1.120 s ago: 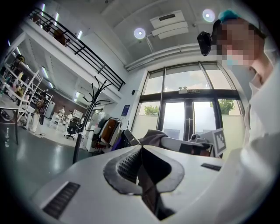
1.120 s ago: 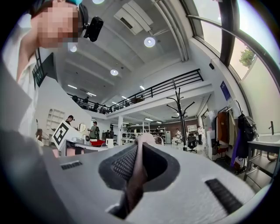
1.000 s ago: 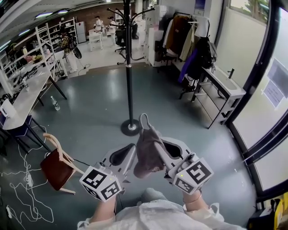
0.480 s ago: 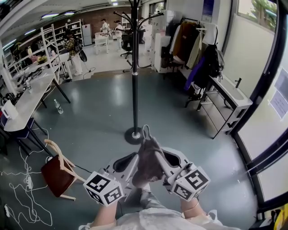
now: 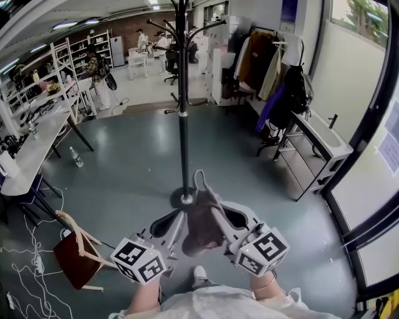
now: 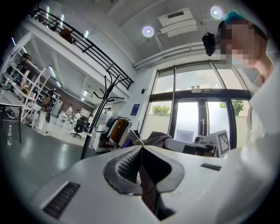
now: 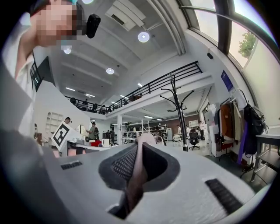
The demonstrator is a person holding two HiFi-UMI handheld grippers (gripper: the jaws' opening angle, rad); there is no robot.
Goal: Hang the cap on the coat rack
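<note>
The left gripper (image 5: 179,222) and right gripper (image 5: 216,209) both clench the cap (image 5: 201,227), low before the rack (image 5: 182,124). Lifting it onto a hook remains.

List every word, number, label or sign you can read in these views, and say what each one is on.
No text here can be read.
Dark blue rectangular wall sign: too small and blurred to read.
Pale paper sheet on the window glass: its print is too blurred to read.
Black-and-white square markers on the two grey cubes: patterns only, no letters or numbers.
</note>
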